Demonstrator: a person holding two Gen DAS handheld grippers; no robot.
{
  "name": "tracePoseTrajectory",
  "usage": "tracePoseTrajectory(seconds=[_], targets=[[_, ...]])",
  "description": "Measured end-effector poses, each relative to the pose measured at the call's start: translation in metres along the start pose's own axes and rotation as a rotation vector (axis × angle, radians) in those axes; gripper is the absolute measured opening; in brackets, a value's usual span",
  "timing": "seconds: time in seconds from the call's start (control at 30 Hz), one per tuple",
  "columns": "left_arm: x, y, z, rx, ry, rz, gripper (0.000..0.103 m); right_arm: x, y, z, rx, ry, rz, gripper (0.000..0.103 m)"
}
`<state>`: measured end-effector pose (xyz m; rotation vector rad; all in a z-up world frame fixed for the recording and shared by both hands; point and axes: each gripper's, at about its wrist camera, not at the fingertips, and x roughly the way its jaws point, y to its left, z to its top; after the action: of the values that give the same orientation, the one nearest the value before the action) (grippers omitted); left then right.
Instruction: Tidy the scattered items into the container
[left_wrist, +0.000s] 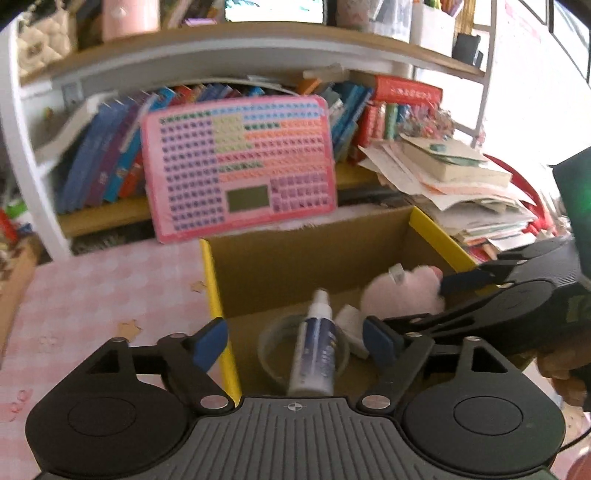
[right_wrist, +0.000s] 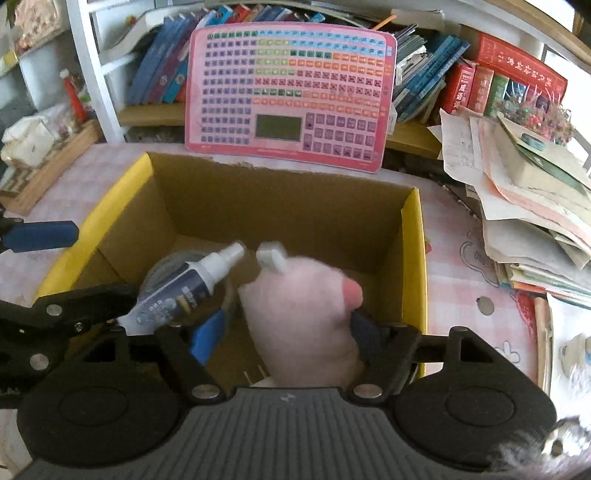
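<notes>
**Cardboard box: both your grippers over it, jaws apart**

Cardboard box (right_wrist: 280, 206), yellow-edged flaps, is the landmark for everything below.

Nearest, over the box's near edge: your left gripper (left_wrist: 295, 341) has its jaws spread wide. Spray bottle (left_wrist: 314, 354) sits between the blue pads (left_wrist: 210, 341) with a clear gap on both sides; nothing is clamped. The bottle is white with a dark blue label, nozzle pointing toward the box's far wall, and slightly blurred. In the right wrist view it is tilted over a clear round container (right_wrist: 177, 269) on the box floor. Can't tell if the bottle touches that container.

Your right gripper (right_wrist: 284, 336) is over the box's right half, jaws parted. Pink plush toy (right_wrist: 306, 317) is between the fingers. The right pad touches or nearly touches the fur; the left pad (right_wrist: 207, 338) stands clear of it. So it's not a closed grip. The toy is inside the box walls, white tag (right_wrist: 269, 256) on top. Can't tell if it rests on the floor.

Something small and white (left_wrist: 351, 325) lies on the box floor between bottle and toy.

Box stands on a pink checked tablecloth (left_wrist: 92, 295).

Behind the box's far wall: a pink button board (right_wrist: 291, 96) leans upright against shelved books (right_wrist: 428, 85). Right of the box, farther back: a messy paper stack (right_wrist: 524, 206).
</notes>
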<state>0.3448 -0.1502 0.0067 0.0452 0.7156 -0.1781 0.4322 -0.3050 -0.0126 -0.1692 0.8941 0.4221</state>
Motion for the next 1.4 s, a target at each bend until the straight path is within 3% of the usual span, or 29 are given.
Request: tracePoseTrajectory(seconds=[0.5, 1.17, 1.4], targets=[[-0.080, 0.017, -0.026, -0.060, -0.097, 0.044, 0.093, -0.075, 0.023, -0.019, 0.036, -0.153, -0.041, 0.076], [-0.144, 0.060, -0.102, -0.188, -0.030, 0.019, 0.094, -0.128, 0.086, -0.099, 0.122, -0.116, -0.093, 0.079], [-0.175, 0.064, -0.133, -0.131, -0.017, 0.031, 0.094, -0.145, 0.119, -0.136, 0.163, -0.095, -0.105, 0.080]])
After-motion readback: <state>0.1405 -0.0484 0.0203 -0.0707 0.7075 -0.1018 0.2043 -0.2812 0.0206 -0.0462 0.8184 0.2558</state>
